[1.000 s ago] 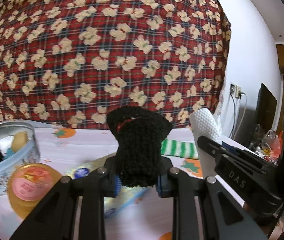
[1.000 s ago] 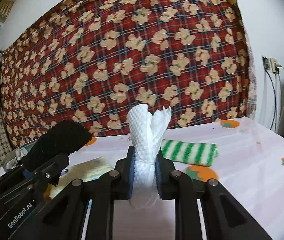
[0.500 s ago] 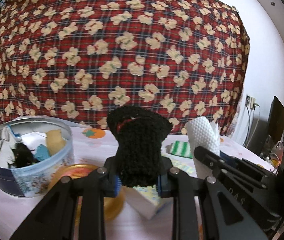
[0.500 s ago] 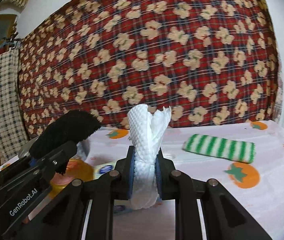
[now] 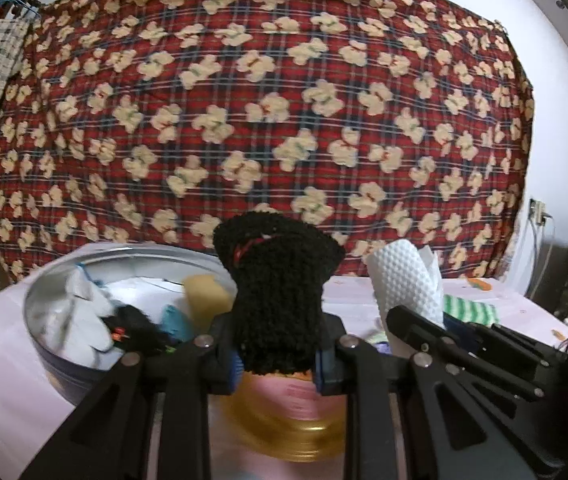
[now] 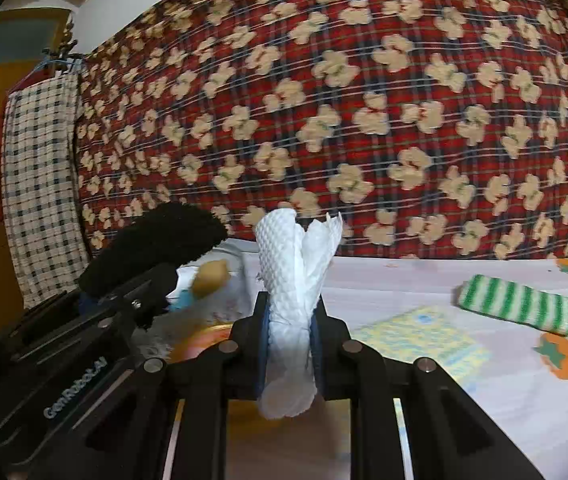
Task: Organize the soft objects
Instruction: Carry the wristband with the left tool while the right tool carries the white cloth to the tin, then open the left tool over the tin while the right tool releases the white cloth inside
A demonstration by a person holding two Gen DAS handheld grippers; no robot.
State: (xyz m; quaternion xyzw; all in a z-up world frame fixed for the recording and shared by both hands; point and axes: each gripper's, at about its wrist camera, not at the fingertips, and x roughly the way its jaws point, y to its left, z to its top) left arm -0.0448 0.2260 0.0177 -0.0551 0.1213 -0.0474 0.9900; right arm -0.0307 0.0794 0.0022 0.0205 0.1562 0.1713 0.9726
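My left gripper (image 5: 277, 356) is shut on a fuzzy black cloth (image 5: 277, 292) and holds it up just right of a round metal tin (image 5: 63, 364). The tin holds white cloth, a yellow sponge (image 5: 207, 296) and other soft bits. My right gripper (image 6: 288, 344) is shut on a white textured cloth (image 6: 290, 280), which also shows in the left wrist view (image 5: 406, 280). A green-and-white striped cloth (image 6: 518, 300) and a yellow-blue cloth (image 6: 424, 338) lie on the table at the right.
A gold lid with a pink label (image 5: 284, 420) lies on the table below my left gripper. The white tablecloth (image 6: 504, 392) has orange fruit prints. A red plaid blanket (image 5: 263, 100) hangs behind. A checked towel (image 6: 39, 184) hangs at the left.
Both grippers have swung left with their cloths. The tin has come closer and nearer the middle in the left wrist view, and the striped cloth has slid right in the right wrist view.
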